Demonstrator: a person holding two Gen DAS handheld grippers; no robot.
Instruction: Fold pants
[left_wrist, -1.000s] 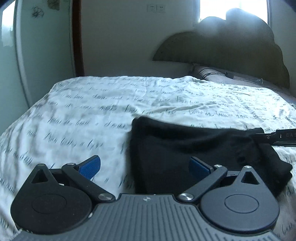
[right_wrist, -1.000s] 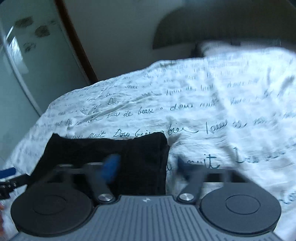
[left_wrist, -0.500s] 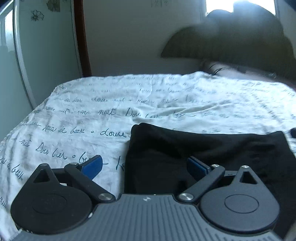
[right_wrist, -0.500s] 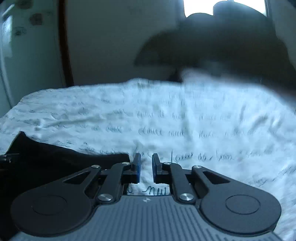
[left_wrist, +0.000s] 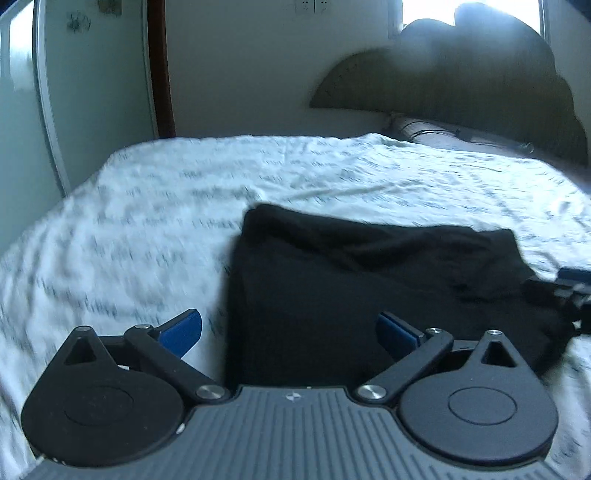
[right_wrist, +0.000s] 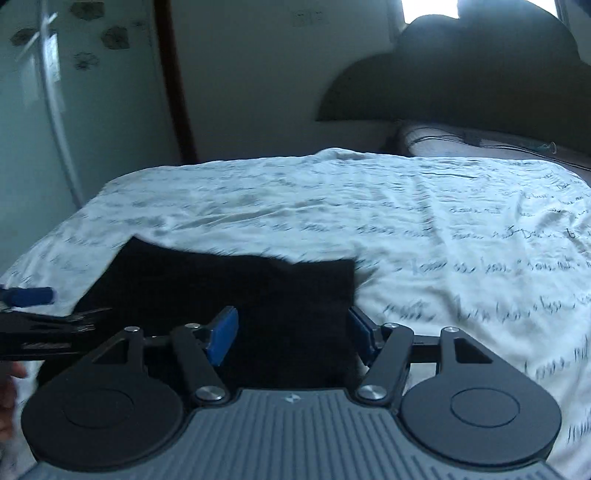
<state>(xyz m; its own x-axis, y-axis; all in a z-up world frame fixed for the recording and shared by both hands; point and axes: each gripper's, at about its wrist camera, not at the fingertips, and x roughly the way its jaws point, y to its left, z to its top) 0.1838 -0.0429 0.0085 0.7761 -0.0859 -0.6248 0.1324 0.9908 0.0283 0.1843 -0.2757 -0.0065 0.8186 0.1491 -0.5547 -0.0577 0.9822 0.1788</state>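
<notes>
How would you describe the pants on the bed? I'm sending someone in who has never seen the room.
Find the bed with the white sheet printed in handwritten script, in front of the dark scalloped headboard. On its near part lies a flat, roughly rectangular bundle, the pants. They are plain black, the only dark cloth on that pale sheet.

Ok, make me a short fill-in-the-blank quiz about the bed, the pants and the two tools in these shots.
1. The folded pants are ____ in colour.
2. They lie on a white bedsheet printed with dark ____.
3. The pads on each tool's fingers are ____.
4. The jaws of the left tool and the right tool both stand ____.

Missing words: black; handwriting; blue; open
</notes>
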